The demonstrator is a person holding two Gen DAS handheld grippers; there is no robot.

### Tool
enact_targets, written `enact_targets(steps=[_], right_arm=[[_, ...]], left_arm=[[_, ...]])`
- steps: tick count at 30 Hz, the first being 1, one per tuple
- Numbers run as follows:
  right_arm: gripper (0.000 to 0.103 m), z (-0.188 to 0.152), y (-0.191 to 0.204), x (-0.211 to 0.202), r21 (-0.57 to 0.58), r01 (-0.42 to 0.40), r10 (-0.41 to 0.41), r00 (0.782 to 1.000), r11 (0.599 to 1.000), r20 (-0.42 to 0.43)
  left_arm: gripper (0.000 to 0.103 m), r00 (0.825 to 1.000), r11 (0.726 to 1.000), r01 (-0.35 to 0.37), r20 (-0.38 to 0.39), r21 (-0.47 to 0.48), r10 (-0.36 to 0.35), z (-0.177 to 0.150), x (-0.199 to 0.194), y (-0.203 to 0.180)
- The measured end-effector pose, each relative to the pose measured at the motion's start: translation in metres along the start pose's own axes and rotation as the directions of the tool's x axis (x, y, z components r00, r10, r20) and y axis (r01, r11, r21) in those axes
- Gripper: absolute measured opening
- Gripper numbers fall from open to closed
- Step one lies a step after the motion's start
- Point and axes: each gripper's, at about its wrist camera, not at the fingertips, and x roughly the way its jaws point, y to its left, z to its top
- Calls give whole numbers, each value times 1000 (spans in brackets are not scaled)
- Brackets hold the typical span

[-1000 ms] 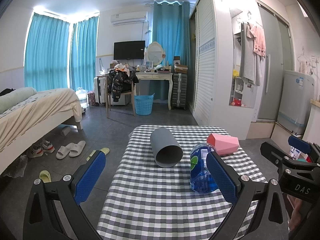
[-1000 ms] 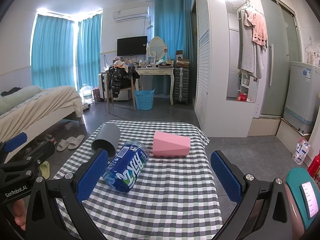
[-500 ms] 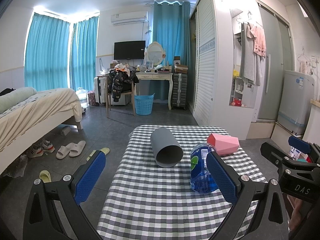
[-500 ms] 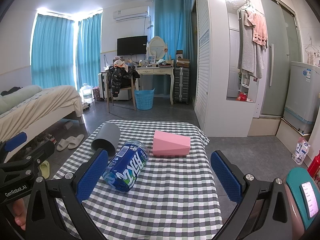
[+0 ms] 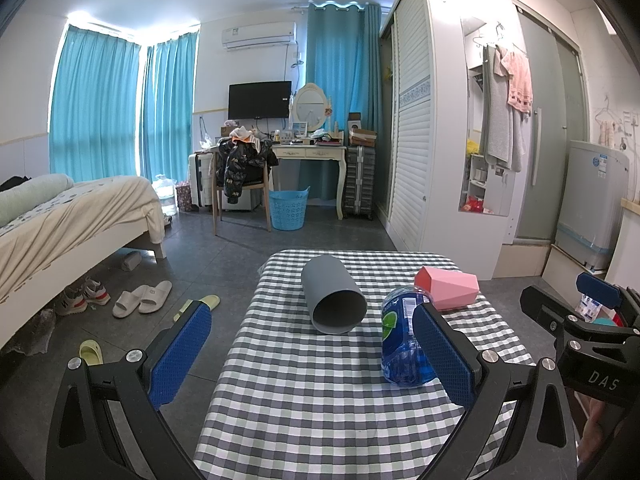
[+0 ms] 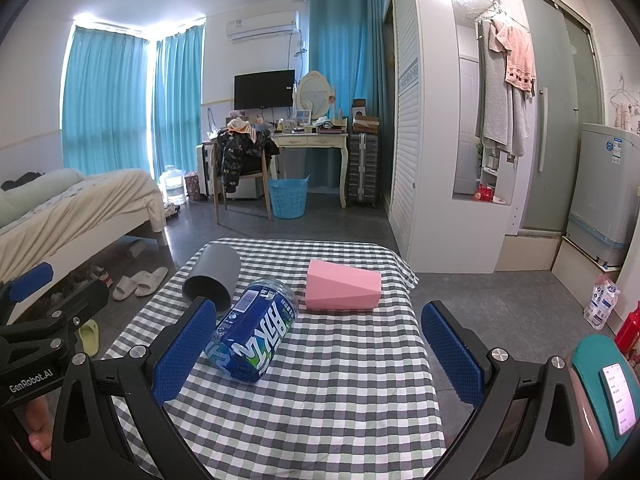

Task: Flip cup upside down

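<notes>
Lying sideways, the grey cup [image 5: 334, 300] faces both spread, empty hand-held grippers [image 5: 312, 354].

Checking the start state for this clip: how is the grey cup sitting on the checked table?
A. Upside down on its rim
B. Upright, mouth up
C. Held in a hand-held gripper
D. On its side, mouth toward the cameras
D: the grey cup lies on its side on the table, its open mouth facing the cameras, untouched.
</notes>
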Motion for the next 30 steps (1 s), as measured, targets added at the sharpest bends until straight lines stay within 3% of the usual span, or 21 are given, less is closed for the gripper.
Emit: enact_targets(steps=[10, 18, 25, 30], right_arm=[[103, -8, 3, 9, 0, 2, -2, 1000, 1000, -4], [103, -11, 5, 16, 6, -13, 14, 999, 1000, -39], [103, -8, 33, 42, -6, -40, 39, 990, 999, -132], [103, -20, 67, 79, -73, -15, -2, 973, 997, -232]], left_arm=[[103, 1000, 1000, -3, -5, -2, 3, -2, 2, 3], [103, 998, 999, -26, -51, -27, 25, -3, 15, 13], [103, 992, 994, -83, -96, -65, 77, -4, 33, 41], [103, 988, 989, -105, -127, -107, 91, -5, 40, 59]])
